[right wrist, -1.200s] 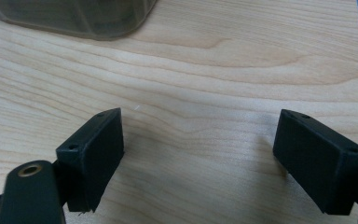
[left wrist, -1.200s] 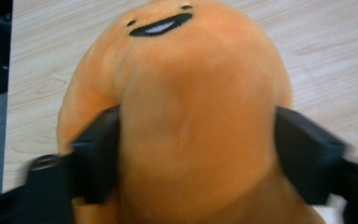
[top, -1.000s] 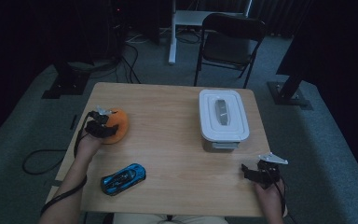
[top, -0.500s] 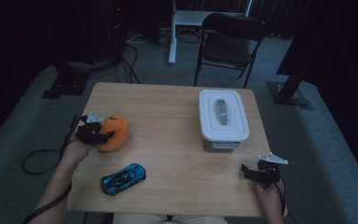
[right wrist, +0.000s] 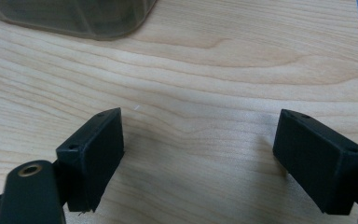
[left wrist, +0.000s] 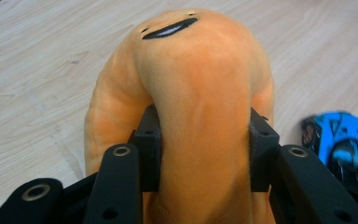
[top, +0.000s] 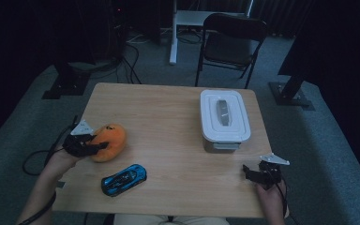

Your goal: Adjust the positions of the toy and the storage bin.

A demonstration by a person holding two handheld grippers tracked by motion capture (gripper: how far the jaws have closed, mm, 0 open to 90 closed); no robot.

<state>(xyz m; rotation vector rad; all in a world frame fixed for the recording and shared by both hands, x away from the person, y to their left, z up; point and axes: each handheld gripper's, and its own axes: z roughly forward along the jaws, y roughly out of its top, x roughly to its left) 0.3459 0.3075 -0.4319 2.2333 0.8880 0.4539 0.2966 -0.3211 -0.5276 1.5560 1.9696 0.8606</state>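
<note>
Gripping the orange plush toy (left wrist: 200, 107): left claw (top: 93, 146) is clamped on it, pads sunk into its sides, at the worktop's (top: 168, 122) left edge. Jaws have just been closing a bit on the plush. Toy's long axis runs away from that claw, face end pointing away, toward the worktop's middle in the high view. Blue toy car (top: 123, 178) lies just beside it, nearer the person, nose angled to the far right. Right claw (top: 254, 173) at the near right corner, jaws wide apart over bare wood. Farther off, white lidded box (top: 224, 121), lid on, contents hidden.
</note>
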